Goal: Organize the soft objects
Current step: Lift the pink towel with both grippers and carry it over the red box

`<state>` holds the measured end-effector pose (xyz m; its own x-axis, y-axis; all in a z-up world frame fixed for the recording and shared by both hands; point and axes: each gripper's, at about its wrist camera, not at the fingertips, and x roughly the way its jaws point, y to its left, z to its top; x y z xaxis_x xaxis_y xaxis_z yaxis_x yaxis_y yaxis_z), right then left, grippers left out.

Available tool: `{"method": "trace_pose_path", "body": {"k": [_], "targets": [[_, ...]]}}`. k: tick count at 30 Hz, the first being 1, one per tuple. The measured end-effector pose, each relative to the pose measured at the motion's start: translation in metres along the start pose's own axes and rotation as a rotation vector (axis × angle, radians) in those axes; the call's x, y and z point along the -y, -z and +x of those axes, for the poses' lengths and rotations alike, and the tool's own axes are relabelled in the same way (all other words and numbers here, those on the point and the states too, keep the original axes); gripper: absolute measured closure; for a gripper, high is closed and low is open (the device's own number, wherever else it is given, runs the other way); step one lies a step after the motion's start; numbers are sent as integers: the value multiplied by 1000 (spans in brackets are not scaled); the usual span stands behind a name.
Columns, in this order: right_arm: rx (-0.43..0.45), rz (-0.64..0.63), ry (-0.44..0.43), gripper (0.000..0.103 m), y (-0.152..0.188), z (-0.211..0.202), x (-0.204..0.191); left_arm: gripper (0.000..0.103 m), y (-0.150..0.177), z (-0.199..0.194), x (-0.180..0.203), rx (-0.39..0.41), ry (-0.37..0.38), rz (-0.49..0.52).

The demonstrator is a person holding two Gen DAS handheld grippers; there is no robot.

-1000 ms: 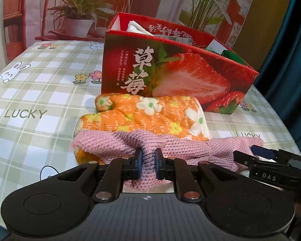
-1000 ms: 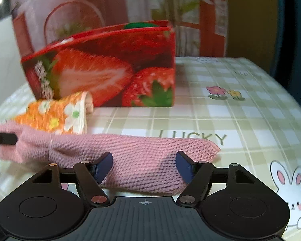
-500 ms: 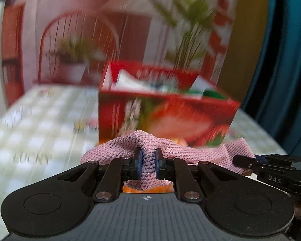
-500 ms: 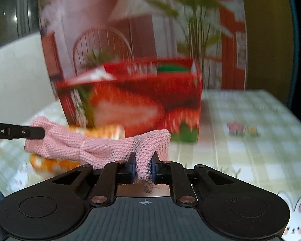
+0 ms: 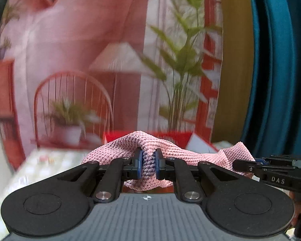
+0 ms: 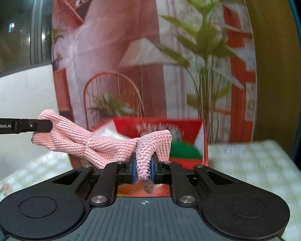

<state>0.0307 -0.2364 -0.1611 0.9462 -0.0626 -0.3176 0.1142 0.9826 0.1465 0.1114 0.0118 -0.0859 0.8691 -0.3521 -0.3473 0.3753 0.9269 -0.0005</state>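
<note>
A pink knitted cloth (image 5: 176, 150) hangs in the air, stretched between both grippers. My left gripper (image 5: 148, 165) is shut on one end of it, a fold pinched between the blue pads. My right gripper (image 6: 143, 167) is shut on the other end of the pink cloth (image 6: 102, 146). In the left wrist view the right gripper (image 5: 256, 163) reaches in from the right edge; in the right wrist view the left gripper (image 6: 42, 125) holds the far end at the left. Behind the cloth stands the red strawberry box (image 6: 190, 132), open at the top, with green and white items inside.
The checked tablecloth (image 6: 250, 160) spreads below and to the right. A printed backdrop (image 5: 110, 70) with a chair, lamp and plants stands behind the box, and a blue curtain (image 5: 281, 60) hangs at the right. The orange floral mitt is out of sight.
The right gripper went from open around the cloth to shut on it. Both grippers then rose with the cloth, lifting it off the table and the orange mitt; the views tilted upward.
</note>
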Motion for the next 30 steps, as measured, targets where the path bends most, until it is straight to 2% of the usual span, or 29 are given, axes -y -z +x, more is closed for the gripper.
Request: {"method": "trace_pose_path", "body": {"k": [3,9,15,21,30], "targets": [[9,9,-10,91,-31,27,7,90,-24,25,5,48,-31,78],[17,-2,36,91,-73,94,19,90,-48,90,0,82,-107,97],[-41,10,109,91,-80,150,30,90,-47,155,-12,-48,-82,25],[-135,37,160,91,-68,188,45,90,-33,208,-35,-208,-29,-137],[-276,56,184,91,-63,229,58,90,-6,254,-41,-405,23,-151]]}}
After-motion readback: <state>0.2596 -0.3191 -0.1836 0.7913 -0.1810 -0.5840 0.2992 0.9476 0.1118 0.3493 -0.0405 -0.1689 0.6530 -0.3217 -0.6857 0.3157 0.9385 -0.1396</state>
